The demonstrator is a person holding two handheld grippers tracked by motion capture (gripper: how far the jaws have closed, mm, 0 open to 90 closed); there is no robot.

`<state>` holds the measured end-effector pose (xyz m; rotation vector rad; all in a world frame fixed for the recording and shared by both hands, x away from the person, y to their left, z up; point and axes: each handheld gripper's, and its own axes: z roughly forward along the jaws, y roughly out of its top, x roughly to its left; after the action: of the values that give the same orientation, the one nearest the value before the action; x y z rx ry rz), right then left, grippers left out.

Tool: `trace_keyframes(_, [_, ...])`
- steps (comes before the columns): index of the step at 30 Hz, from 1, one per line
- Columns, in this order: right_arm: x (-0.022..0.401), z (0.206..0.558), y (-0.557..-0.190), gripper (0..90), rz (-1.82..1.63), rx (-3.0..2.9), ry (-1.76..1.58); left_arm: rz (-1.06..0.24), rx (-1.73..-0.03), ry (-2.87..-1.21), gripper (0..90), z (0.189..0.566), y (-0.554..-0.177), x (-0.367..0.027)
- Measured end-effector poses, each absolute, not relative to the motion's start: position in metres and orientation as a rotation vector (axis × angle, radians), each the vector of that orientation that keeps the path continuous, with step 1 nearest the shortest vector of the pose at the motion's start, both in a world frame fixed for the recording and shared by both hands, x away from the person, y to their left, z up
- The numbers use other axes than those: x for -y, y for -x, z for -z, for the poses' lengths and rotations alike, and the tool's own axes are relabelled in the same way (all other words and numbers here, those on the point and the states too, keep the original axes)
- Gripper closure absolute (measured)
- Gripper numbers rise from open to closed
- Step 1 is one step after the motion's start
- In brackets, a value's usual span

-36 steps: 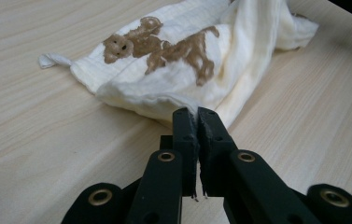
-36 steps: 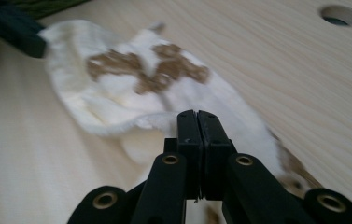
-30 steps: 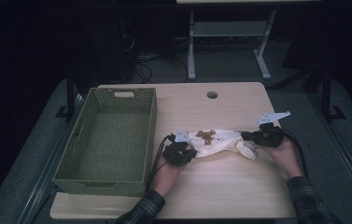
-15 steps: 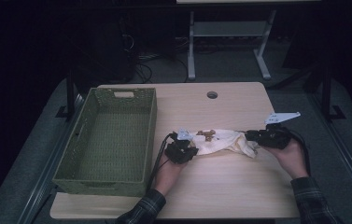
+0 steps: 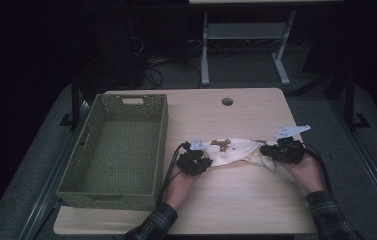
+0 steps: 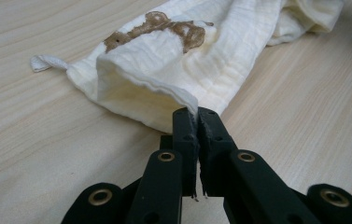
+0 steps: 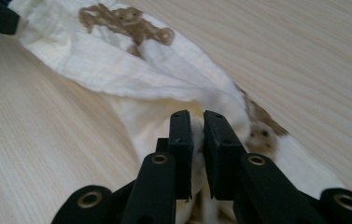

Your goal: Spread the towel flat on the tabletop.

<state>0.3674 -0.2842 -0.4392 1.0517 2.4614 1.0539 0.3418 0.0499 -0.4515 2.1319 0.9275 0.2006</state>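
Observation:
A cream cloth [image 5: 236, 150] printed with brown bears lies stretched across the wooden table [image 5: 236, 200] between my two grippers. My left gripper [image 5: 209, 161] is shut on the cloth's left edge; in the left gripper view the jaws [image 6: 197, 112] pinch a folded hem of the cloth [image 6: 201, 51]. My right gripper [image 5: 264, 149] is at the cloth's right end. Its jaws have just been closing, and in the right gripper view [image 7: 197, 114] a bunch of the cloth [image 7: 117, 60] is pressed between them.
A green woven basket [image 5: 106, 199], empty, stands on the left part of the table, close to my left hand. A round cable hole [image 5: 227, 101] is near the table's far edge. A white metal stand [image 5: 241, 50] is on the floor behind.
My right gripper has shifted slightly to the right at the cloth's end, and the cloth lies a little more drawn out. The left gripper has kept still.

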Motion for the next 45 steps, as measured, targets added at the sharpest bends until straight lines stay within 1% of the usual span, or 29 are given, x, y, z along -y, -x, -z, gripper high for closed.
trace_keyframes(2, [0.298, 0.442, -0.368, 82.2, -1.025, -2.446, -1.092, -0.205, -0.932, -2.13, 86.0, 0.451, -0.342, -0.051])
trace_keyframes(7, [0.313, 0.45, -0.371, 81.3, -0.948, -2.452, -1.155, -0.203, -0.944, -2.125, 86.0, 0.451, -0.343, -0.053])
trace_keyframes(11, [0.316, 0.44, -0.365, 77.9, -0.986, -2.428, -1.144, -0.202, -0.941, -2.13, 86.0, 0.452, -0.343, -0.052])
trace_keyframes(15, [0.311, 0.428, -0.352, 77.7, -1.076, -2.43, -1.064, -0.2, -0.94, -2.136, 86.0, 0.452, -0.343, -0.051])
trace_keyframes(18, [0.301, 0.426, -0.346, 77.8, -1.114, -2.463, -1.013, -0.201, -0.938, -2.137, 86.0, 0.452, -0.343, -0.051])
trace_keyframes(22, [0.286, 0.437, -0.351, 77.7, -1.071, -2.507, -0.991, -0.199, -0.938, -2.136, 86.0, 0.453, -0.342, -0.051])
trace_keyframes(26, [0.282, 0.45, -0.361, 75.1, -1.022, -2.521, -1.02, -0.198, -0.937, -2.134, 86.0, 0.453, -0.343, -0.05])
trace_keyframes(27, [0.282, 0.454, -0.364, 75.4, -1.007, -2.531, -1.021, -0.199, -0.936, -2.137, 86.0, 0.453, -0.343, -0.05])
trace_keyframes(30, [0.282, 0.461, -0.369, 83.4, -0.96, -2.55, -1.025, -0.2, -0.934, -2.138, 86.1, 0.453, -0.343, -0.05])
trace_keyframes(32, [0.284, 0.46, -0.369, 85.8, -0.977, -2.544, -1.027, -0.2, -0.937, -2.137, 86.1, 0.452, -0.342, -0.051])
trace_keyframes(38, [0.298, 0.447, -0.361, 86.4, -1.045, -2.507, -1.052, -0.208, -0.935, -2.131, 86.1, 0.451, -0.342, -0.051])
trace_keyframes(45, [0.318, 0.428, -0.346, 87.0, -1.157, -2.428, -1.05, -0.266, -0.92, -2.124, 86.2, 0.438, -0.333, -0.056])
